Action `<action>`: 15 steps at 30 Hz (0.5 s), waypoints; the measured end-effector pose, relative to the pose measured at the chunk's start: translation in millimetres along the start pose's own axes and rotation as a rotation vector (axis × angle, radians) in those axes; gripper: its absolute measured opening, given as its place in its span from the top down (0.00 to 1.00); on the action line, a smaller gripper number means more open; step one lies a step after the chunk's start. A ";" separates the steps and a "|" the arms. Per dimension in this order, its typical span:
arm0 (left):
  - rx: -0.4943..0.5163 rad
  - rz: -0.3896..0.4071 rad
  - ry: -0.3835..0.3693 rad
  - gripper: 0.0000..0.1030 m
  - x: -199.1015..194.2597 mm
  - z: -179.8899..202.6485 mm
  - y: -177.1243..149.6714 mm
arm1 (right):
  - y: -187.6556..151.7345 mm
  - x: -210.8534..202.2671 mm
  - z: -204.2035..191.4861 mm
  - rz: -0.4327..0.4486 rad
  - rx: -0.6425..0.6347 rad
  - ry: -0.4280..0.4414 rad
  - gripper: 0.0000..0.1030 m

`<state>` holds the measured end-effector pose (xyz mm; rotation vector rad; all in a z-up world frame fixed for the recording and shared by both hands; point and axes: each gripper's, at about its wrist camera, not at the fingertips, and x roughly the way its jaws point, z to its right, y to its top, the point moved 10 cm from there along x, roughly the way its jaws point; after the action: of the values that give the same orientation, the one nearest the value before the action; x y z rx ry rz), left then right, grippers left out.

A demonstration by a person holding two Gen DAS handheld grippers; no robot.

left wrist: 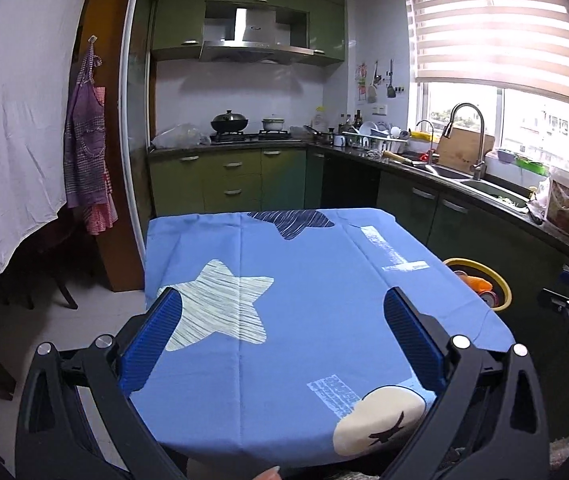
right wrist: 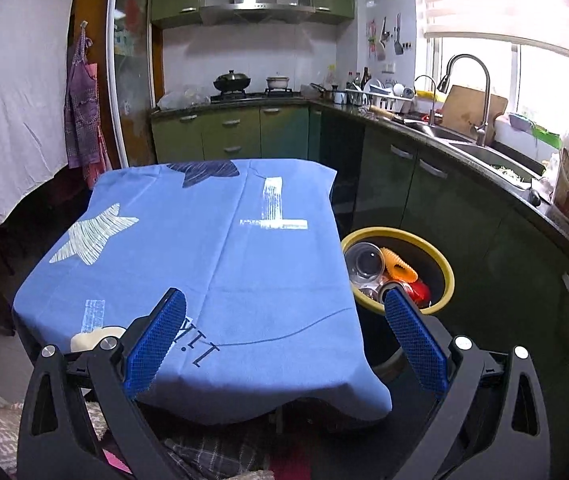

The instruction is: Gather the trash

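Note:
A yellow-rimmed trash bin (right wrist: pixel 442 258) stands on the floor at the table's right side. It holds a clear plastic cup (right wrist: pixel 364 261), an orange ribbed item (right wrist: pixel 400 267) and a red item (right wrist: pixel 420 291). The bin also shows in the left wrist view (left wrist: pixel 502 286). The table carries a blue cloth with star prints (left wrist: pixel 304 300); no loose trash shows on it. My left gripper (left wrist: pixel 282 300) is open and empty above the cloth's near half. My right gripper (right wrist: pixel 284 302) is open and empty above the table's near right corner, its right finger (right wrist: pixel 414 340) in front of the bin.
Green kitchen cabinets (right wrist: pixel 228 132) and a dark counter with a sink (right wrist: pixel 480 152) and tap run along the back and right. A stove with pots (right wrist: pixel 232 80) is at the back. An apron (left wrist: pixel 86 156) and a white sheet (left wrist: pixel 12 128) hang at the left.

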<state>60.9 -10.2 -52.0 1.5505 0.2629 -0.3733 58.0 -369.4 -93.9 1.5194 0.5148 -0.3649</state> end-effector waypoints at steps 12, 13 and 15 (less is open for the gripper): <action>0.025 -0.001 -0.016 0.06 2.5 18.7 3.6 | 6.5 -6.1 11.6 0.015 0.011 -0.006 0.05; 0.025 0.000 -0.016 0.06 2.1 18.9 4.1 | 7.0 -6.7 12.0 0.016 0.012 -0.007 0.05; 0.025 0.003 -0.010 0.06 0.9 18.2 4.4 | 7.4 -6.8 12.7 0.016 0.012 -0.006 0.05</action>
<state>62.2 -28.6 -48.2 1.5728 0.2487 -0.3835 57.3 -382.4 -84.3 1.5334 0.4961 -0.3603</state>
